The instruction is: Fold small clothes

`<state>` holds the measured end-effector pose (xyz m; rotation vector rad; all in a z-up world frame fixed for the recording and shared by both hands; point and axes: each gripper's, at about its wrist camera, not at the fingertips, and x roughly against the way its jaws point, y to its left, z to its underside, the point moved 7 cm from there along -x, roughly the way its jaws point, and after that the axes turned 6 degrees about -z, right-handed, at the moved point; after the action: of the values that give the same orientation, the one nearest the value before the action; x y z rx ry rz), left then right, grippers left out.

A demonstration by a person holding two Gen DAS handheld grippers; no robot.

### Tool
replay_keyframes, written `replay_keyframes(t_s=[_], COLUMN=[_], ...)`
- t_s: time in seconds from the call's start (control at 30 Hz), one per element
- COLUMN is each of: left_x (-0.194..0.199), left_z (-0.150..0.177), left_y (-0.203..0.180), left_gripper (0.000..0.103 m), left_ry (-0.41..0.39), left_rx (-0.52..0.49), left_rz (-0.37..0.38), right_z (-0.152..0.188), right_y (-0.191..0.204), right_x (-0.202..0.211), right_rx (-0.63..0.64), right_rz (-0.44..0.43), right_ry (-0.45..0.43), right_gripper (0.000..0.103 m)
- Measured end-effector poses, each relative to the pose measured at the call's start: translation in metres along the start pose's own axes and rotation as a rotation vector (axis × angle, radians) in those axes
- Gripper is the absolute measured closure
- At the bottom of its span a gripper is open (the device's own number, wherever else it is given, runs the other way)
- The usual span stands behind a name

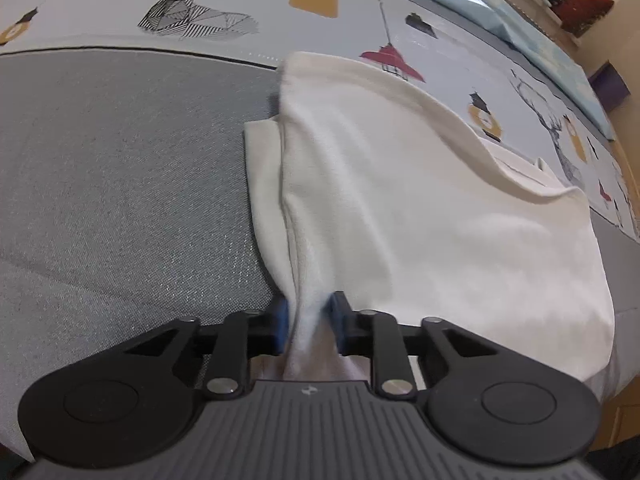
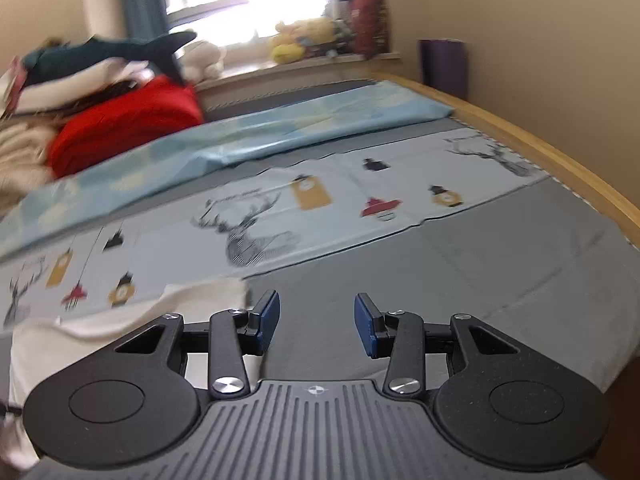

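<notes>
A small white garment (image 1: 420, 208) lies partly folded on the grey bed cover (image 1: 120, 200). My left gripper (image 1: 308, 320) is shut on a bunched near edge of the garment, and the cloth rises in a fold from the blue pads (image 1: 283, 320). In the right wrist view the garment (image 2: 132, 320) lies at the lower left. My right gripper (image 2: 316, 320) is open and empty over the grey cover (image 2: 480, 264), just right of the garment's edge.
A printed sheet with deer and lanterns (image 2: 280, 216) crosses the bed behind the garment, then a light blue sheet (image 2: 240, 140). A pile of clothes and a red item (image 2: 128, 124) lie at the far left. A wooden bed rim (image 2: 540, 140) runs along the right.
</notes>
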<state>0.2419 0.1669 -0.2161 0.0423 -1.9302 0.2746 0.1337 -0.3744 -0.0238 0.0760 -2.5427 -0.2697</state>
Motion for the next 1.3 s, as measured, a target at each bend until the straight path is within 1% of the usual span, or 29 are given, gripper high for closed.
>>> replay_keyframes(t_s=[0.07, 0.1, 0.17, 0.23, 0.27, 0.33, 0.37, 0.4, 0.43, 0.47, 0.57, 0.63, 0.67, 0.77, 0.8, 0.9, 0.93, 0.97, 1.03, 1.1, 1.23, 1.3], left_x=[0.004, 0.007, 0.019, 0.031, 0.037, 0.045, 0.050, 0.053, 0.056, 0.059, 0.071, 0.077, 0.080, 0.087, 0.090, 0.099, 0.101, 0.103, 0.101, 0.097, 0.085, 0.079], left_z=[-0.002, -0.002, -0.003, -0.004, -0.006, -0.006, -0.006, -0.006, -0.006, -0.006, -0.007, -0.008, -0.008, -0.011, -0.012, -0.011, -0.010, -0.009, -0.004, 0.003, 0.017, 0.023], left_y=[0.002, 0.002, 0.001, 0.005, 0.010, 0.025, 0.034, 0.040, 0.044, 0.047, 0.047, 0.035, 0.031, -0.001, -0.013, -0.065, -0.082, -0.102, -0.139, -0.174, -0.234, -0.261], left_gripper=[0.092, 0.094, 0.094, 0.095, 0.095, 0.095, 0.095, 0.095, 0.095, 0.095, 0.095, 0.095, 0.095, 0.096, 0.096, 0.096, 0.096, 0.096, 0.096, 0.096, 0.095, 0.093], left_ry=[-0.003, -0.009, -0.044, -0.082, -0.096, -0.115, -0.123, -0.132, -0.134, -0.134, -0.155, -0.174, -0.180, -0.191, -0.196, -0.236, -0.244, -0.246, -0.240, -0.233, -0.209, -0.190], left_rx=[0.004, 0.005, -0.013, -0.034, -0.036, -0.048, -0.058, -0.070, -0.084, -0.086, -0.040, -0.043, -0.036, 0.001, -0.003, -0.080, -0.096, -0.109, -0.128, -0.160, -0.205, -0.207], left_rz=[-0.002, -0.005, -0.016, -0.061, -0.096, -0.214, -0.285, -0.337, -0.370, -0.380, -0.339, -0.323, -0.299, -0.167, -0.141, -0.084, -0.059, -0.018, 0.045, 0.082, 0.163, 0.215], right_z=[-0.004, -0.004, -0.003, -0.001, -0.001, -0.001, 0.000, 0.000, 0.001, 0.001, 0.001, 0.001, 0.002, 0.004, 0.005, 0.006, 0.006, 0.006, 0.005, 0.005, 0.006, 0.007], right_y=[-0.013, -0.020, -0.030, -0.032, -0.029, -0.019, -0.010, -0.003, 0.006, 0.015, 0.039, 0.051, 0.056, 0.065, 0.068, 0.070, 0.069, 0.068, 0.065, 0.061, 0.053, 0.048], right_x=[0.005, 0.008, 0.011, 0.011, 0.009, 0.003, -0.002, -0.007, -0.012, -0.017, -0.028, -0.032, -0.034, -0.036, -0.036, -0.033, -0.031, -0.029, -0.024, -0.019, -0.013, -0.012], right_rx=[-0.075, -0.125, -0.239, -0.314, -0.332, -0.337, -0.328, -0.318, -0.302, -0.284, -0.231, -0.209, -0.200, -0.193, -0.190, -0.175, -0.169, -0.159, -0.146, -0.133, -0.102, -0.092], right_rz=[0.027, 0.039, 0.055, 0.052, 0.043, 0.023, 0.012, 0.004, -0.010, -0.024, -0.069, -0.092, -0.104, -0.134, -0.143, -0.163, -0.163, -0.160, -0.161, -0.158, -0.146, -0.138], right_ry=[-0.017, -0.026, -0.049, -0.073, -0.085, -0.089, -0.081, -0.073, -0.065, -0.057, -0.039, -0.028, -0.020, -0.008, -0.005, -0.005, -0.005, -0.009, -0.019, -0.026, -0.026, -0.024], right_gripper=[0.060, 0.060, 0.060, 0.060, 0.060, 0.060, 0.060, 0.060, 0.060, 0.060, 0.060, 0.060, 0.060, 0.060, 0.060, 0.060, 0.060, 0.060, 0.060, 0.060, 0.060, 0.060])
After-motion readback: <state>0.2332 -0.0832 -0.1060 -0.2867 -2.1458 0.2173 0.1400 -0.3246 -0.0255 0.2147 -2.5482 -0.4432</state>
